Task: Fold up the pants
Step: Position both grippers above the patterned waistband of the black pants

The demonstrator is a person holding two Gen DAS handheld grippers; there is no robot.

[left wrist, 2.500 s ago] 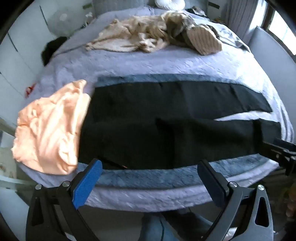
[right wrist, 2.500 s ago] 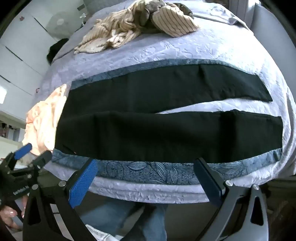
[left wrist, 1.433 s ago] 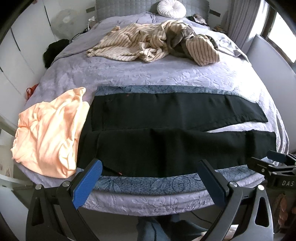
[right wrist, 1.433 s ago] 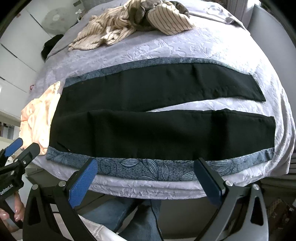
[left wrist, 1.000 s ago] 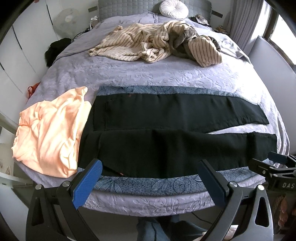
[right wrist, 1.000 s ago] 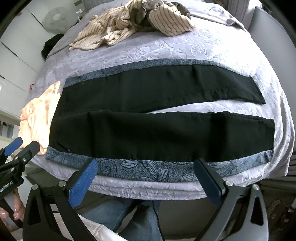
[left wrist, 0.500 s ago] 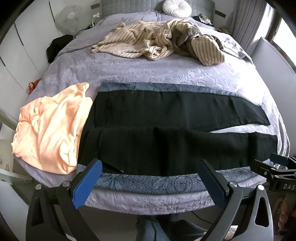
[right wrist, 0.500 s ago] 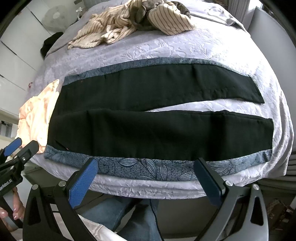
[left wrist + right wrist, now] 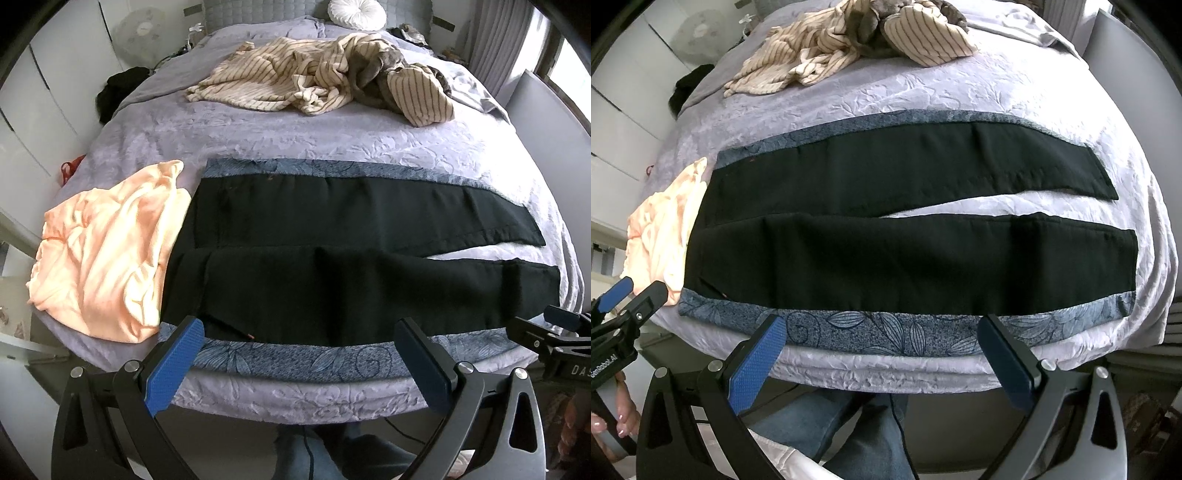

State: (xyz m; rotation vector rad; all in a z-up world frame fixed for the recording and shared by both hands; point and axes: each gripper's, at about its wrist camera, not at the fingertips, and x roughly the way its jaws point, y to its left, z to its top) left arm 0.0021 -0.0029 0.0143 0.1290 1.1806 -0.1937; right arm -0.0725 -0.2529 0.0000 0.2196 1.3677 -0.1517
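Black pants (image 9: 332, 258) lie flat across the near part of the bed, waist at the left, both legs running to the right with a narrow gap between them; they also show in the right wrist view (image 9: 886, 229). They rest on a blue patterned cloth (image 9: 295, 362). My left gripper (image 9: 301, 354) is open and empty, held off the bed's front edge near the waist end. My right gripper (image 9: 882, 354) is open and empty, off the front edge further right. Each gripper shows at the edge of the other's view.
A peach garment (image 9: 107, 251) lies left of the waist and touches it. A heap of striped clothes (image 9: 325, 74) sits at the far side of the lilac bedspread (image 9: 221, 129). A round white cushion (image 9: 356, 13) is at the headboard. The person's legs stand below the edge.
Both grippers have drawn back and risen a little from the bed, so more of the bed shows. The pants have not moved.
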